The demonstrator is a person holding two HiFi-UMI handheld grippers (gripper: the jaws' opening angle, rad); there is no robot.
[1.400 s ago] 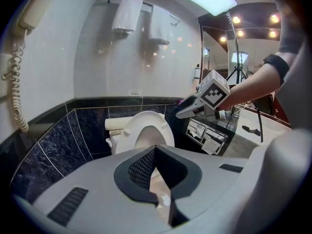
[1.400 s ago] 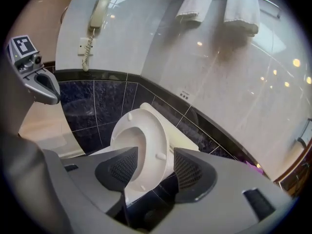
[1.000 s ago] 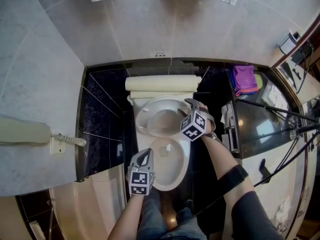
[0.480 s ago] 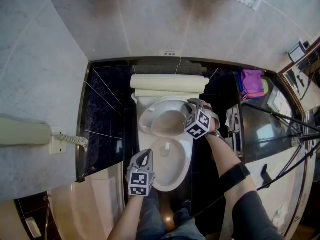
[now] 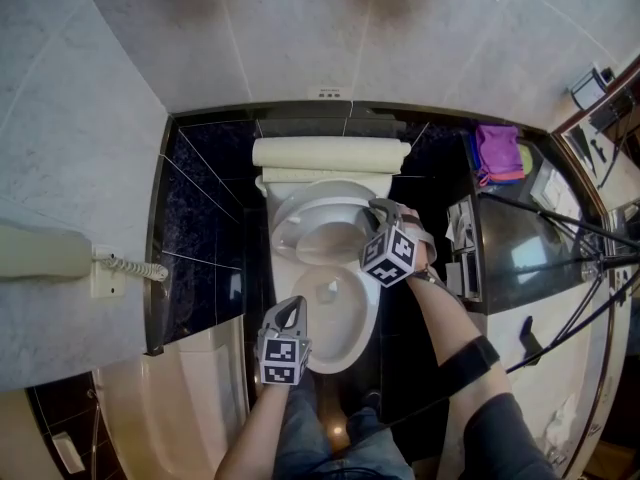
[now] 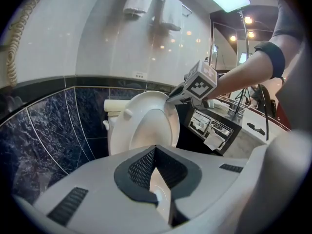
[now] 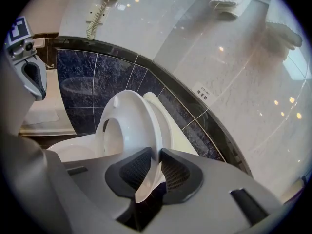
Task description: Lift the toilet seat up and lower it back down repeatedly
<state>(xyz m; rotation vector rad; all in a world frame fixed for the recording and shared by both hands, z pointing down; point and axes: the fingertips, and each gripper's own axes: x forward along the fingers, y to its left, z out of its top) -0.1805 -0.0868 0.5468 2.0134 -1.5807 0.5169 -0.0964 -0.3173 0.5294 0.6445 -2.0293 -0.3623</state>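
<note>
The white toilet seat (image 5: 284, 236) stands raised, leaning back toward the tank (image 5: 330, 154) above the open bowl (image 5: 368, 320). My right gripper (image 5: 376, 208) is at the seat's right edge. Its jaws have just been closing, and in the right gripper view (image 7: 156, 162) the pads press on the seat's (image 7: 124, 116) thin rim. My left gripper (image 5: 291, 309) hangs by the bowl's front left rim with its tips together and nothing held. The left gripper view (image 6: 155, 150) shows the seat's underside (image 6: 127, 123) and the right gripper (image 6: 171, 98) on it.
A wall phone (image 5: 45, 253) with a coiled cord hangs at the left. A bathtub (image 5: 180, 398) lies at the lower left. To the right is a counter with a purple cloth (image 5: 497, 153), a paper holder (image 5: 460, 233) and black tripod legs (image 5: 560, 228). Dark tiles flank the toilet.
The right gripper has stayed at the seat's right edge while the seat remains raised. The left gripper has sunk slightly beside the bowl's front.
</note>
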